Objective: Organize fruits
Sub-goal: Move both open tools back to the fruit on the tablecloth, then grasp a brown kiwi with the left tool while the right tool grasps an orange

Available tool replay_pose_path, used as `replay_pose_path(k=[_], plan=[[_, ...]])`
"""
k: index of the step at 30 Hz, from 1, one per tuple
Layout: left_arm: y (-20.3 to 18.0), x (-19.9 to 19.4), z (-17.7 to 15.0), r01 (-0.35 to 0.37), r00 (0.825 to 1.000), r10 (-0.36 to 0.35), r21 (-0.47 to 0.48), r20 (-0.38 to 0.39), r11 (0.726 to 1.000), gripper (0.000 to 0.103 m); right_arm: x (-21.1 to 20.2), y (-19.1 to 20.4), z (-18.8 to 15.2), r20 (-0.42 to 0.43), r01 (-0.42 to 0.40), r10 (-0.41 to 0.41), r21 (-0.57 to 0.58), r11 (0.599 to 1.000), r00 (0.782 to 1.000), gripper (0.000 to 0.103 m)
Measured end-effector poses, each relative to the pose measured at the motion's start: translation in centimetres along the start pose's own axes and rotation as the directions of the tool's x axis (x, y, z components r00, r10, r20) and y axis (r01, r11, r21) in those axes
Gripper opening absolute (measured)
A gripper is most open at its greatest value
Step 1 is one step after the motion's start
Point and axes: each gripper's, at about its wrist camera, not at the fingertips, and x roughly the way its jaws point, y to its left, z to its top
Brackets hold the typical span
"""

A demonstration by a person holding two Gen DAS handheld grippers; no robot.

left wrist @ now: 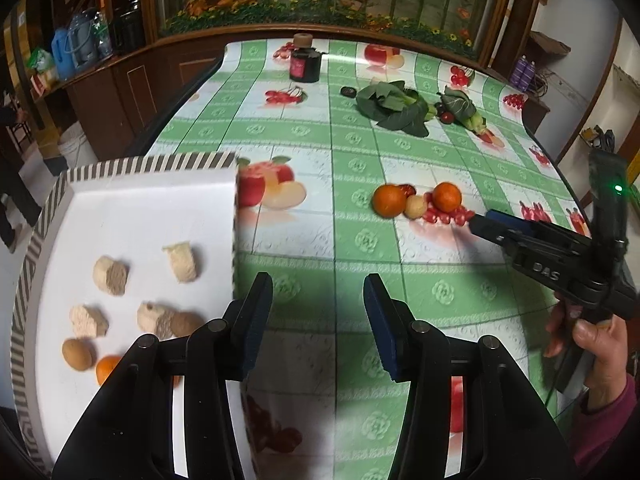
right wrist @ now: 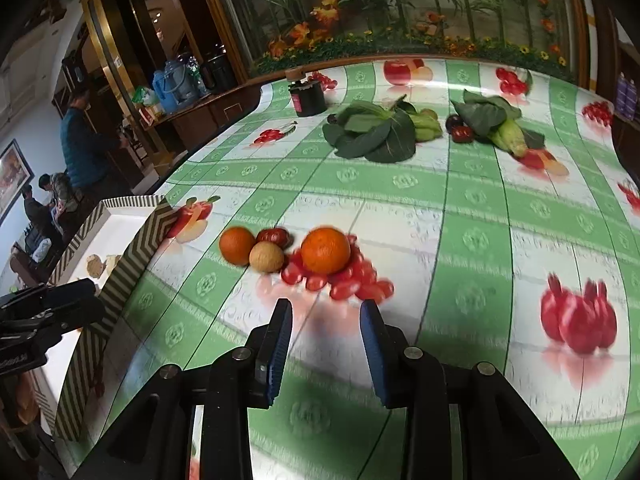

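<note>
Fruit is lying in two places. A small cluster is sitting on the green checked tabletop [right wrist: 460, 208]: an orange [right wrist: 325, 250] nearest the right tool [right wrist: 326, 354], a second orange [right wrist: 237, 245] to its left, a pale round fruit [right wrist: 266, 256] touching that one, and a dark red fruit [right wrist: 273, 237] just behind them. The rest is already resting in the white tray with the striped rim [left wrist: 144, 164]: several pale cut pieces [left wrist: 111, 275], a brown round fruit [left wrist: 78, 354] and another small orange [left wrist: 107, 368], partly hidden by the left tool [left wrist: 318, 322].

Both tools are standing partly open and holding nothing. The right one is pointing down at the near orange, its jaws apart with only tabletop between them; the left one is hovering over the tray's right edge, also empty.

The near orange is looking like the likely next pick. It should be handling as a firm, fairly light ball with a slightly pebbled skin, so it is probably going to grip well but could roll if nudged from one side. Taking it across its widest part, pads on opposite sides, seems the safest hold, and the jaws appear to need more width first. The pale fruit and the second orange are touching, so one may be dragging the other along. Greens [right wrist: 372, 132] and a dark jar [right wrist: 308, 98] are sitting well apart at the far end.
</note>
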Motion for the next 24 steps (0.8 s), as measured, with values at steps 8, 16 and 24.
replay_pose_path(k=[8, 16, 24], plan=[[-2.1, 2.0, 2.3, 0.041, 0.999, -0.040, 0.057, -0.013, 0.998, 0.047, 2.5, 0.3, 2.3, -0.021, 0.006, -0.007, -0.027, 1.000, 1.000, 0.039], [-4.6, 5.5, 4.2, 0.061, 0.998, -0.056, 0.129, -0.042, 0.990, 0.047, 3.5, -0.2, 2.1, -0.004, -0.045, 0.045, -0.018, 0.999, 0.999, 0.030], [-6.1, 8.4, 5.5, 0.093, 0.994, -0.082, 0.168, -0.069, 0.981, 0.047, 2.5, -1.1, 2.0, 0.015, -0.081, 0.081, -0.001, 0.997, 0.997, 0.030]])
